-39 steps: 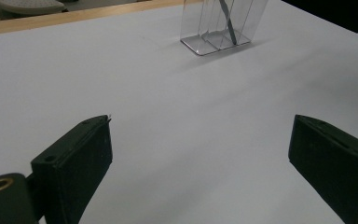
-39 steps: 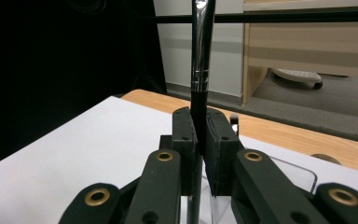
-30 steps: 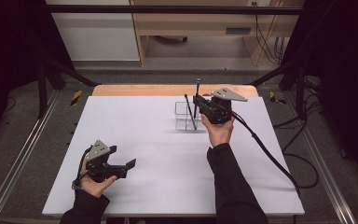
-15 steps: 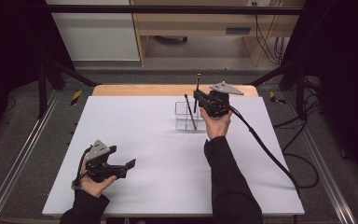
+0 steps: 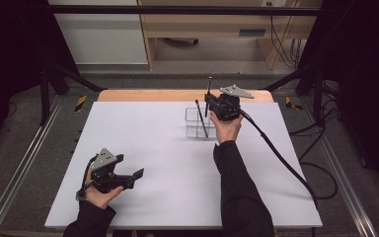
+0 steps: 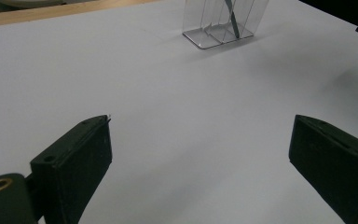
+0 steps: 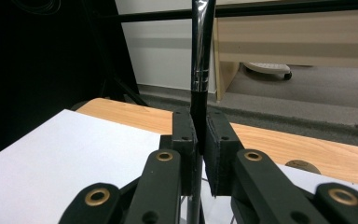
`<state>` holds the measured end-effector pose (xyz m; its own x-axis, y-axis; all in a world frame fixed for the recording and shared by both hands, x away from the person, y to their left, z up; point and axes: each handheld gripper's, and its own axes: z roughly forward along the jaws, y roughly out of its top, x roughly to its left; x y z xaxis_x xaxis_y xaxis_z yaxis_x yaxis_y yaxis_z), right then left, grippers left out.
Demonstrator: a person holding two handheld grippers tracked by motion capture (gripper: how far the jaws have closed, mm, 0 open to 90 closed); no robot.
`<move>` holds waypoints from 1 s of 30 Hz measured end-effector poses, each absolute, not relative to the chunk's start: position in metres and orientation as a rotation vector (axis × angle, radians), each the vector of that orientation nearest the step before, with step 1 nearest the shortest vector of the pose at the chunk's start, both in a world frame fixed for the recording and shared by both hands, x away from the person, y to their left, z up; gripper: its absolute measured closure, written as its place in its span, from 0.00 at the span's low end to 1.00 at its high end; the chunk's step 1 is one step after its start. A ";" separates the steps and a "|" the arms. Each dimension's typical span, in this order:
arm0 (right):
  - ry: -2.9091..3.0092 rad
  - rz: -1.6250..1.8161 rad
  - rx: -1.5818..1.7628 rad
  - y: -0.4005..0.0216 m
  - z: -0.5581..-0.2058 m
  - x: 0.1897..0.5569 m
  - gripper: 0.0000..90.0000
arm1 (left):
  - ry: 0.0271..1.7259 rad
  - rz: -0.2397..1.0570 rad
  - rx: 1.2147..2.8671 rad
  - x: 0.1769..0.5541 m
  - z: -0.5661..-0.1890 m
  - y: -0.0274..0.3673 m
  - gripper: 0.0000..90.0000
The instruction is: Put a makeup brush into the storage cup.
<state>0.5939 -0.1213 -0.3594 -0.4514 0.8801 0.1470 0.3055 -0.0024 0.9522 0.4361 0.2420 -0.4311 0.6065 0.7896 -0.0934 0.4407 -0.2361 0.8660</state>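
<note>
Near: left hand-held gripper [image 5: 137,174] rests low on white tabletop [image 5: 153,148], jaws wide apart, empty | Far: right hand-held gripper [image 5: 208,101] clamped on upright thin black rod [image 7: 200,70], just above clear plastic compartmented holder [image 5: 197,123] containing another leaning black rod [image 5: 201,118].

Left tool [image 5: 137,174] gapes wide; right tool [image 7: 200,140] clamped tight.

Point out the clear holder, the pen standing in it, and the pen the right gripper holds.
clear holder [image 6: 221,35], left gripper view, base.
leaning pen [image 5: 201,117], high view, mid-shaft.
gripped pen [image 7: 201,56], right gripper view, barrel above the jaws.
</note>
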 end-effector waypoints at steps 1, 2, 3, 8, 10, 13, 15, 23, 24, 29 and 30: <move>1.770 1.473 1.226 -0.121 -0.360 0.595 0.94 | 0.987 0.455 1.873 0.436 -0.431 0.242 0.06; 1.770 1.472 1.226 -0.120 -0.361 0.596 0.94 | 0.987 0.455 1.874 0.436 -0.431 0.242 0.06; 1.772 1.472 1.228 -0.120 -0.362 0.597 0.94 | 0.986 0.455 1.875 0.436 -0.431 0.242 0.06; 1.775 1.456 1.237 -0.118 -0.367 0.601 0.94 | 0.988 0.453 1.875 0.436 -0.432 0.242 0.06; 1.773 1.458 1.238 -0.117 -0.368 0.602 0.94 | 0.988 0.454 1.874 0.436 -0.432 0.242 0.06; 1.775 1.450 1.241 -0.117 -0.370 0.603 0.94 | 0.987 0.455 1.874 0.436 -0.432 0.242 0.06; 1.779 1.448 1.240 -0.115 -0.373 0.604 0.94 | 0.989 0.455 1.874 0.436 -0.432 0.241 0.06; 1.793 1.432 1.250 -0.111 -0.380 0.606 0.94 | 0.991 0.455 1.871 0.436 -0.432 0.242 0.06; 1.793 1.434 1.253 -0.111 -0.381 0.605 0.94 | 0.991 0.454 1.871 0.436 -0.432 0.242 0.06; 1.801 1.432 1.260 -0.108 -0.388 0.605 0.94 | 0.990 0.456 1.871 0.436 -0.431 0.242 0.06; 1.803 1.432 1.262 -0.108 -0.390 0.605 0.94 | 0.990 0.455 1.872 0.436 -0.432 0.242 0.06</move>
